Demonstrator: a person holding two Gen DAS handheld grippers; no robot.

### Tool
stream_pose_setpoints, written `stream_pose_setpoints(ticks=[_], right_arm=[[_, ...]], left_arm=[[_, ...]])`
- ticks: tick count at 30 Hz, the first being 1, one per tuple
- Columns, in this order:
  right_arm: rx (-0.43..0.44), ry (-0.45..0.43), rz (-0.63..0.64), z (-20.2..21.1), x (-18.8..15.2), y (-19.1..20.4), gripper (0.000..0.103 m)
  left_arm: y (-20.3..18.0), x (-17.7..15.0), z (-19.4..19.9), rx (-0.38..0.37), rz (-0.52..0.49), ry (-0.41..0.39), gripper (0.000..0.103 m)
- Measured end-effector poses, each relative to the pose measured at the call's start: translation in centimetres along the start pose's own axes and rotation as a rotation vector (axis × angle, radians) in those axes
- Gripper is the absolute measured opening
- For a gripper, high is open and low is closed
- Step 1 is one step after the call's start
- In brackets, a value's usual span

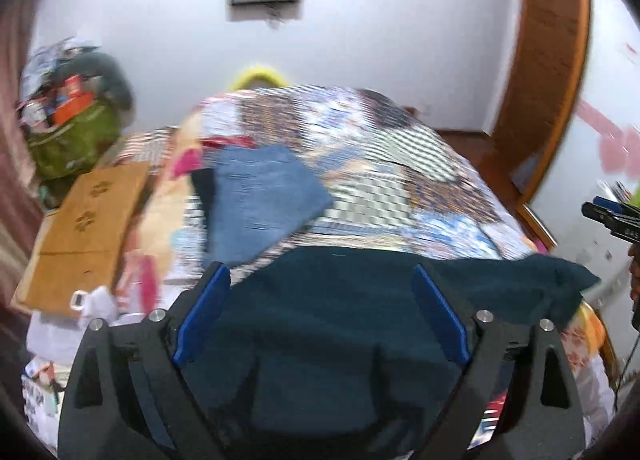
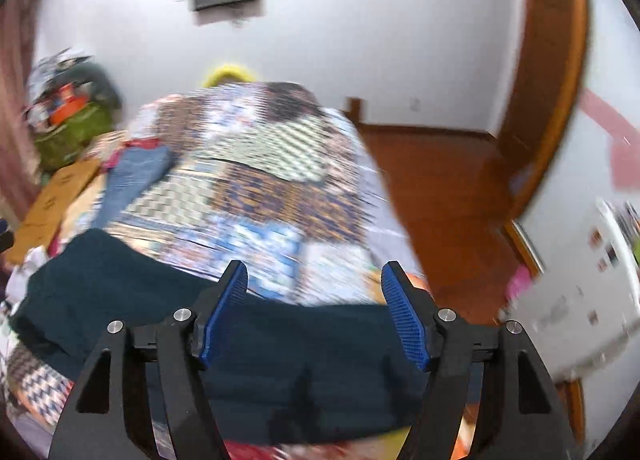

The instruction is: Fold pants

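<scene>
Dark teal pants (image 1: 340, 324) lie folded across the near edge of a bed covered in a patchwork quilt (image 1: 380, 164). My left gripper (image 1: 322, 280) hovers above them with its blue pads wide apart and nothing between them. In the right wrist view the same pants (image 2: 280, 348) stretch across the bottom. My right gripper (image 2: 314, 276) is open over them, its pads clear of the cloth. The tip of the right gripper (image 1: 612, 216) shows at the right edge of the left wrist view. Both views are blurred.
A folded blue denim garment (image 1: 260, 200) lies further back on the quilt. A cardboard box (image 1: 84, 228) and a green bag (image 1: 76, 140) of clutter sit left of the bed. Wooden floor (image 2: 440, 180) and a door frame (image 2: 552, 80) are to the right.
</scene>
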State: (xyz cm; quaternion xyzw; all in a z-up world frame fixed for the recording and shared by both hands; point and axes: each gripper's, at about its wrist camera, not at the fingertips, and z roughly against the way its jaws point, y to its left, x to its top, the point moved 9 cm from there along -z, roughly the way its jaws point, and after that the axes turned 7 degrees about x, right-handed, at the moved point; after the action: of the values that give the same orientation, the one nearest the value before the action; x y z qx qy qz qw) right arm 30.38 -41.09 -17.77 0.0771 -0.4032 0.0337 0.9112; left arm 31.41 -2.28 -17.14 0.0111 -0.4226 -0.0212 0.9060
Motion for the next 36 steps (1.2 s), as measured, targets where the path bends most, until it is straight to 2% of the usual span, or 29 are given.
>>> stream_pose_setpoints(ticks=[4, 10, 14, 17, 22, 27, 30, 34, 35, 36], right_arm=[[0.093, 0.003, 0.076, -2.7, 2.0, 5.8, 0.066], [0.233, 0.062, 0.160, -7.2, 3.4, 14.6, 0.066], [0.290, 0.107, 0.220, -10.7, 3.8, 19.7, 0.066], [0.329, 0.154, 0.278, -13.4, 3.6, 23.6, 0.066], [0.350, 0.242, 0.359, -17.3, 2.6, 27.4, 0.066], [0.377, 0.353, 0.441, -20.9, 0.8, 30.5, 0.066], [0.398, 0.387, 0.468, -22.4, 0.0, 31.9, 0.066], [0.421, 0.419, 0.485, -23.9, -1.0, 33.4, 0.066], [0.435, 0.445, 0.472, -24.4, -1.5, 33.6, 0.059], [0.450, 0.464, 0.460, -24.6, -1.8, 33.8, 0.047]], left_arm=[[6.1, -1.1, -0.8, 0.084, 0.056, 0.018, 0.099], [15.1, -4.0, -3.5, 0.195, 0.122, 0.084, 0.099], [20.0, -6.5, -5.9, 0.225, 0.180, 0.172, 0.099], [22.4, -8.7, -8.1, 0.217, 0.205, 0.255, 0.097], [22.8, -12.3, -11.8, 0.179, 0.225, 0.375, 0.079], [22.2, -15.3, -15.1, 0.100, 0.268, 0.474, 0.078], [21.8, -15.7, -15.8, 0.060, 0.293, 0.491, 0.076], [22.0, -15.4, -15.9, 0.067, 0.313, 0.479, 0.063], [22.0, -15.2, -16.0, 0.070, 0.315, 0.472, 0.061], [22.0, -15.1, -15.9, 0.082, 0.309, 0.464, 0.055]])
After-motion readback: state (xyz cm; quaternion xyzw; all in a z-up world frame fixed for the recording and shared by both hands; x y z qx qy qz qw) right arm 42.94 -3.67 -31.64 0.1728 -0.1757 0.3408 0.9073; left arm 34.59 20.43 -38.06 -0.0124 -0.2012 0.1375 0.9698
